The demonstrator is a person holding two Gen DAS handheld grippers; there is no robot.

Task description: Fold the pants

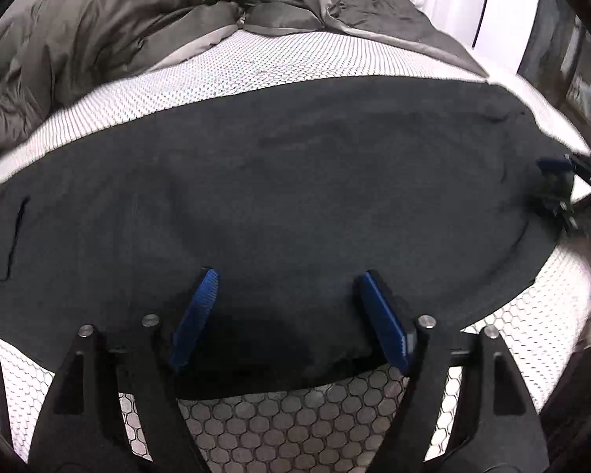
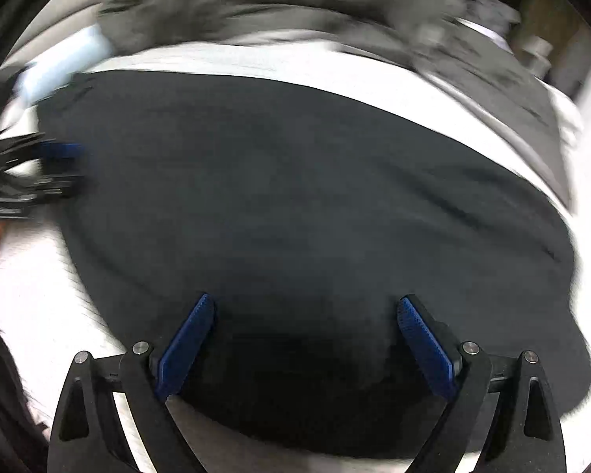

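Both views low over pants [image 1: 279, 197]

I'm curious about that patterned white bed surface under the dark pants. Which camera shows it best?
The left wrist view. There the mattress is sharp, and its honeycomb pattern is plain to see beside the dark pants. The right wrist view is motion-blurred, so the mattress shows only as smeared white around the pants.

The left claw [image 1: 289, 317] is wide open, its two blue pads [image 1: 195, 317] far apart and tilted outward. The right claw [image 2: 305, 339] is wide open too, its blue pads [image 2: 187, 341] spread apart. Each claw shows at the edge of the other's view, blurred.
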